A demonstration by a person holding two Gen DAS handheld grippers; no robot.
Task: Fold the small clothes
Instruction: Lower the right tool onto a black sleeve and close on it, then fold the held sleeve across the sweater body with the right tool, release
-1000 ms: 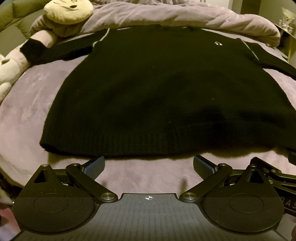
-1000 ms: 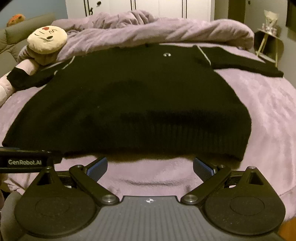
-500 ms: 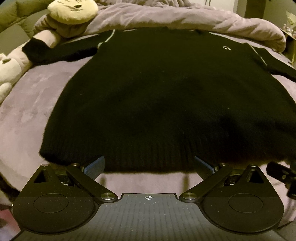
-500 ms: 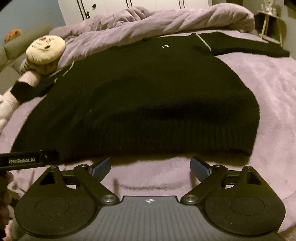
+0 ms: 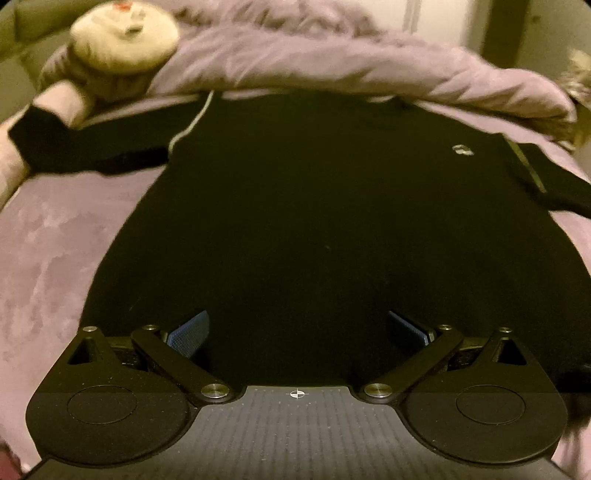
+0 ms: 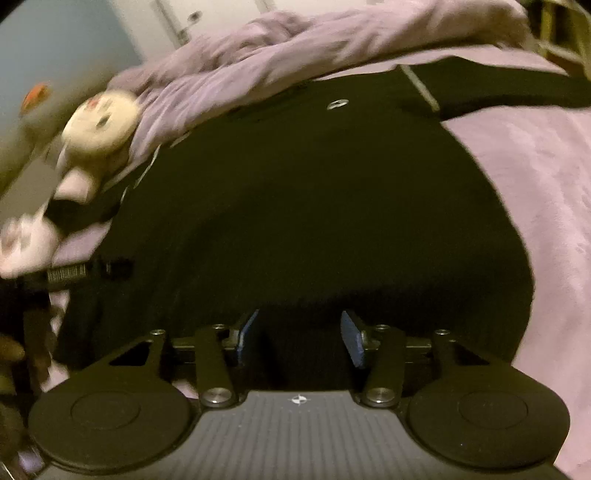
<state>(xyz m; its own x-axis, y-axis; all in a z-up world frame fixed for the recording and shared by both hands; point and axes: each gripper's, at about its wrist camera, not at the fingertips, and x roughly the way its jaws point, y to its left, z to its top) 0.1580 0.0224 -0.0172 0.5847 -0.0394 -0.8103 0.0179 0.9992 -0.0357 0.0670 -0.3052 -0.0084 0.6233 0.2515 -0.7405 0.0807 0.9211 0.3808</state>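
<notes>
1. My left claw (image 5: 297,326) stands wide open over the near hem of the black sweater (image 5: 314,221), blue pads well apart, nothing pinched.
2. My right claw (image 6: 299,334) has just been closing; its pads are half drawn in with the hem between them, but I cannot tell whether they press the knit yet.
3. The sweater (image 6: 314,192) lies flat, front up, on the purple bed (image 6: 535,177), sleeves spread to both sides.
4. Beyond it lies a bunched purple blanket (image 5: 332,59), and a cream plush toy (image 5: 123,35) rests at the far left.
</notes>
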